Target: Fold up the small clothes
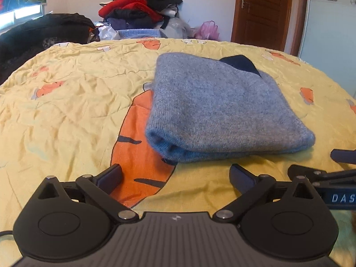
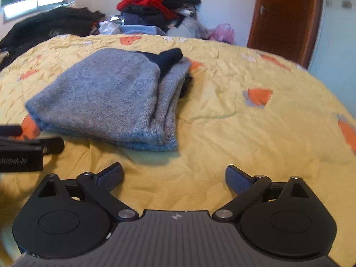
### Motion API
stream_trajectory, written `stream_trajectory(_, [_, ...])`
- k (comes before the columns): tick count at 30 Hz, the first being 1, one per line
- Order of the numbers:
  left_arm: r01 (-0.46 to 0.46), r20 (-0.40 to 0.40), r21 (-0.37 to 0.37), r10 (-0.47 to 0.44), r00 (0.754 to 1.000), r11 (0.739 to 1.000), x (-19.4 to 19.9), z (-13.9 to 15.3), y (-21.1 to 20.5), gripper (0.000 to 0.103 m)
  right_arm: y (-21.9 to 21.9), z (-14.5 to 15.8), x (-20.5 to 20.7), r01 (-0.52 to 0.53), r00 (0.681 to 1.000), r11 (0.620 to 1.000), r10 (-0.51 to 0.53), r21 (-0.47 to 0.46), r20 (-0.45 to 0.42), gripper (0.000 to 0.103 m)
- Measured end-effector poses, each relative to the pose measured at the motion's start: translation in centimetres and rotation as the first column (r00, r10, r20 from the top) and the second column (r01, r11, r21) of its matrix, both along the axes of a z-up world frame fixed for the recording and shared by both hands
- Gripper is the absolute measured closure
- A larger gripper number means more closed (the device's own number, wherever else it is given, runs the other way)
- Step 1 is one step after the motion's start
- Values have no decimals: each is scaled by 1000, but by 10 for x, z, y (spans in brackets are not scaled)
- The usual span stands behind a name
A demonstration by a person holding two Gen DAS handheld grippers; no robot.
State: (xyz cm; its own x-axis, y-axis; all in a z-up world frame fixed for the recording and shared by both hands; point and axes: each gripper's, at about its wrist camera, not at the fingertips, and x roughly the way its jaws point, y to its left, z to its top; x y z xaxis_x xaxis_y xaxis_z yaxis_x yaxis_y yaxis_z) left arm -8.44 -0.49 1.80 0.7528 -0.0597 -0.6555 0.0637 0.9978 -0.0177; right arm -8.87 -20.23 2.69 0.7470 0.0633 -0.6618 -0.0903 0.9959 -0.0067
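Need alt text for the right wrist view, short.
A folded grey knit garment with a dark navy piece poking out lies on a yellow carrot-print bedsheet. The right gripper is open and empty in front of it.

Sweater: grey-blue knit, navy collar. Bedsheet: pale yellow, printed with orange carrots outlined in black. Clothes pile: red, black, dark blue; door brown.

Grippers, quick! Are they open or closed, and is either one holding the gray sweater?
Left gripper: open, holding nothing.
Right gripper: open, holding nothing.
The gray sweater lies folded on the bed, untouched.
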Motion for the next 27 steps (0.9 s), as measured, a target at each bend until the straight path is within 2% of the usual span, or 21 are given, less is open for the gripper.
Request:
stream_trajectory(2, [7, -6, 28, -6, 1000, 1000, 1, 0, -5, 0, 3, -1, 1, 10, 1000, 1000, -10, -5, 2, 0])
stream_trajectory(14, [10, -8, 24, -10, 1000, 1000, 1, 0, -4, 0, -1, -3, 1, 102, 995, 995, -102, 4, 13, 0])
stream_trajectory(27, [13, -10, 22, -13, 1000, 1000, 4, 0, -4, 0, 1, -5, 1, 100, 995, 995, -100, 0, 19, 0])
